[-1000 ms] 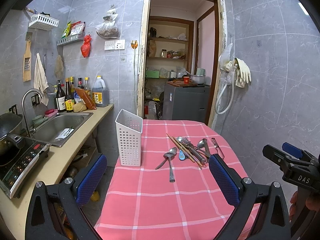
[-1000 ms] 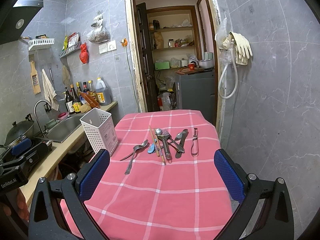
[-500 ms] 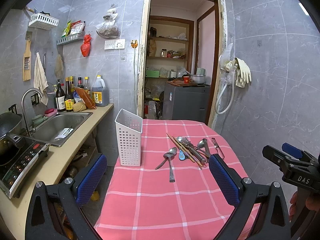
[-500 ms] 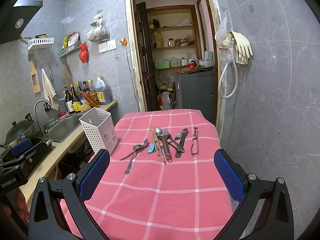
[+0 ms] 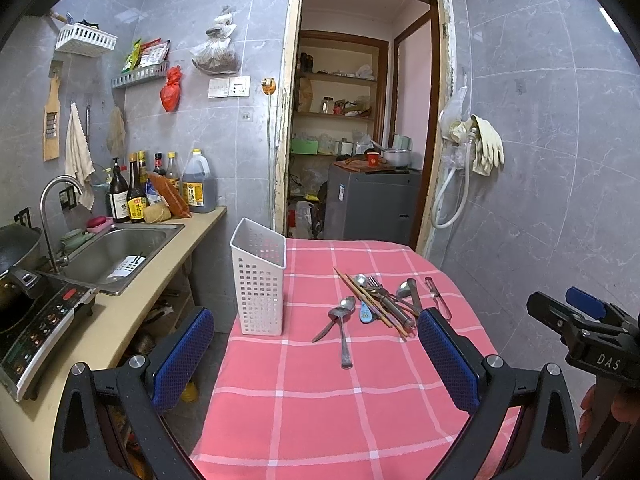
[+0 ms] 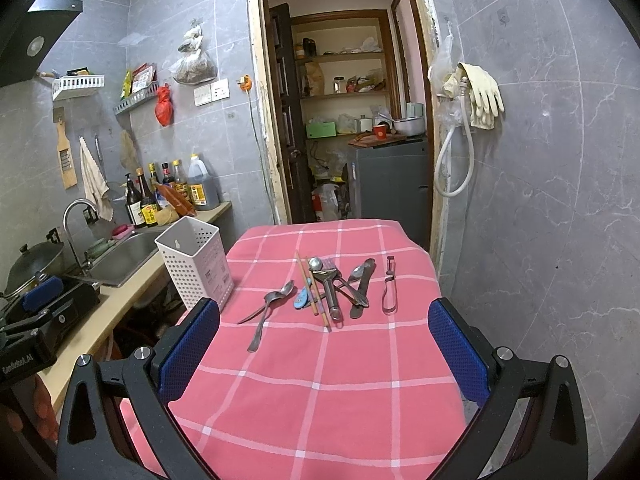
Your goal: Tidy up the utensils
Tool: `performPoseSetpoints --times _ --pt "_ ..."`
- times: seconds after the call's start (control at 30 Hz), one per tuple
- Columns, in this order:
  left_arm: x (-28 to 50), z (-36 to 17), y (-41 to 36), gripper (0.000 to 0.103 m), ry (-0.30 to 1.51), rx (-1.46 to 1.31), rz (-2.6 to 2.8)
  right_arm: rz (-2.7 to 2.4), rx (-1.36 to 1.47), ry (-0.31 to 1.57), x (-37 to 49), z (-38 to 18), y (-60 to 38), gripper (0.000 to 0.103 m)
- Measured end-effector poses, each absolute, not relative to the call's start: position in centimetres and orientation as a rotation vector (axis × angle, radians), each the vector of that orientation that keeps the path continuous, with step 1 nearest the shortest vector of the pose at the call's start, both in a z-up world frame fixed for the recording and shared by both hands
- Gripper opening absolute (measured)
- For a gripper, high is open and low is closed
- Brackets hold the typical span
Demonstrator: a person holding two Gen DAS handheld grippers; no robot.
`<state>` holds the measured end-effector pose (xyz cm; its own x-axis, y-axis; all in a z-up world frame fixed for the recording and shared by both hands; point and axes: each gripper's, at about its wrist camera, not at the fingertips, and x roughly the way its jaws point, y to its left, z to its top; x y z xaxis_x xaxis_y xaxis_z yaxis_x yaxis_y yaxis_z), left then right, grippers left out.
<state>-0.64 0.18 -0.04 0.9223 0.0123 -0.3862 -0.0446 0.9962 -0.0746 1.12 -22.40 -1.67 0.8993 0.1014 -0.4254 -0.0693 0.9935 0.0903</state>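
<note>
Worktop (image 5: 304, 392): round, covered by a pink cloth with a white check, lies under and ahead of both tongs.

White perforated plastic utensil holder (image 5: 260, 280): upright at the worktop's edge, ahead of the left tongs (image 5: 316, 356) and nearer their left finger; seen from the right tongs (image 6: 324, 352) it stands ahead and to the left (image 6: 196, 264). No contents are visible from either view.

Left tongs: blue-padded fingers spread wide, nothing between them, held above the near part of the worktop. Right tongs: likewise spread wide and empty, held beside the left pair.

Utensil pile (image 6: 336, 288): straight ahead of the right tongs, well clear of the fingertips, right of the holder and apart from it. Contents, larger first:
- pair of wooden chopsticks (image 6: 314, 292), lying lengthwise at the pile's left side;
- steel tool with a thick round handle (image 6: 330, 292), crossed by a fork and spoons;
- two steel spoons (image 5: 340, 320), crossed, left of the pile, closest to the holder;
- steel peeler (image 6: 390, 288), alone on the right side;
- small blue ceramic spoon (image 6: 300, 298), touching the chopsticks.
</note>
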Motion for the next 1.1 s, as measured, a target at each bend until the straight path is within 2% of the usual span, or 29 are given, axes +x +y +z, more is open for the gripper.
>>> performPoseSetpoints --times 0.3,0.7,1.1 --pt "1.0 -1.0 1.0 0.102 0.382 -0.077 0.006 0.042 0.074 0.408 1.6 -0.9 -21.6 0.102" --pt "4.6 0.4 2.6 0.103 0.356 -0.078 -0.052 -0.012 0.053 0.369 2.5 0.6 -20.3 0.102" --pt "9.1 -1.0 1.5 0.102 0.424 -0.097 -0.079 -0.010 0.035 0.379 6.9 0.9 -21.8 0.102"
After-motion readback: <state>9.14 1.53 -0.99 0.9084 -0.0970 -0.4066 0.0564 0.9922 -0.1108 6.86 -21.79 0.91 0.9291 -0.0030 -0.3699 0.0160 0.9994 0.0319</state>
